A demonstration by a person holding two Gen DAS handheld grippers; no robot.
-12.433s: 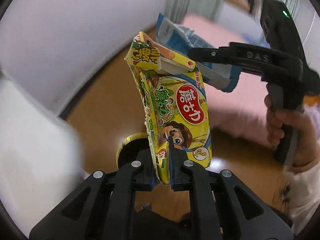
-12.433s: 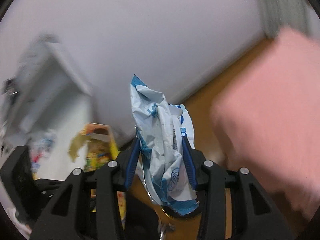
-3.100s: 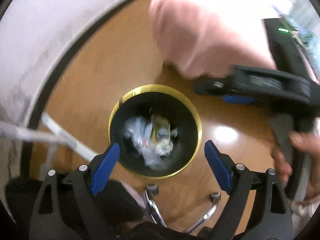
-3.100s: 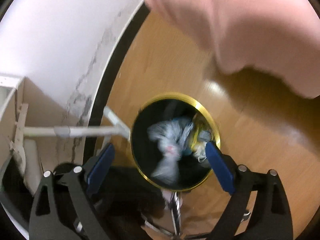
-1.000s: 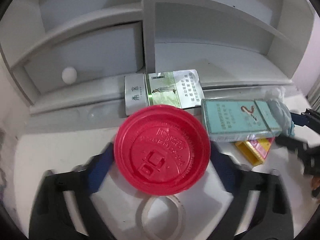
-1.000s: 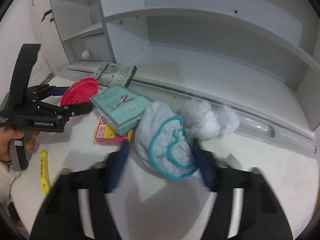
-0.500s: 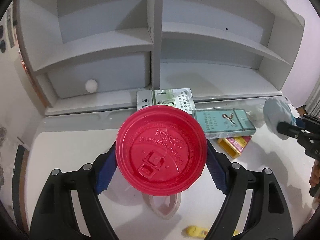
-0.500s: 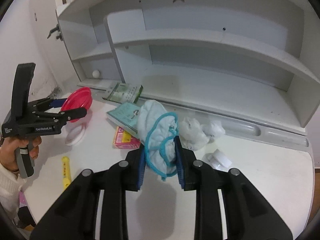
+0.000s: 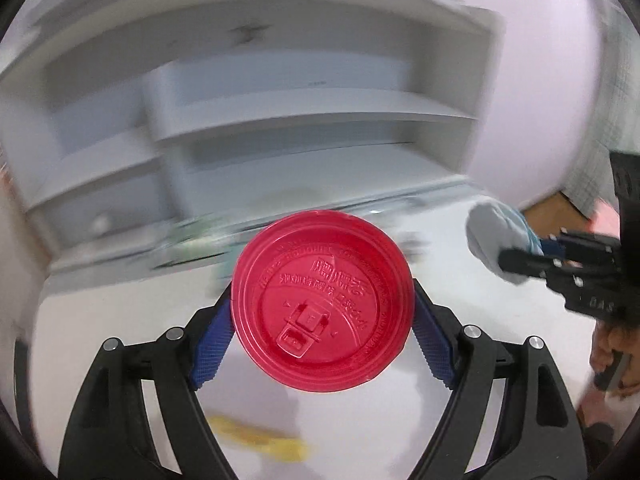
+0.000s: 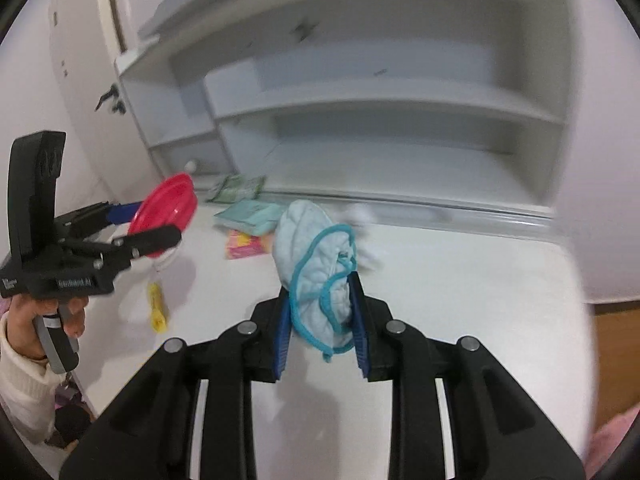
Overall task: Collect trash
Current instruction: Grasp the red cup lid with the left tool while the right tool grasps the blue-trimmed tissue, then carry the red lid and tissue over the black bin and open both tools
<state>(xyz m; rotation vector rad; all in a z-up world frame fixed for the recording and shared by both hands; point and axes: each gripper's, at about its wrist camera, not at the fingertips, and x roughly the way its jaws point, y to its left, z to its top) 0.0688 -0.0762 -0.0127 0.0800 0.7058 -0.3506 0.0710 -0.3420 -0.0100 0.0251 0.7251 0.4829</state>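
White desk (image 10: 460, 264), grey-white shelf hutch (image 10: 380, 92), wooden floor (image 10: 616, 344)

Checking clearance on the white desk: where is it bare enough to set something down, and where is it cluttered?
Bare: the desk top right of the light blue cloth in the right gripper, up to the shelf unit. Crowded: left, around the teal box, pink-yellow packet and yellow item.

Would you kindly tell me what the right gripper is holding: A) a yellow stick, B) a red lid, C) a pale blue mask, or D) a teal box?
C: the right gripper has its blue pads pressed on the pale blue mask, while the red lid sits in the left gripper.
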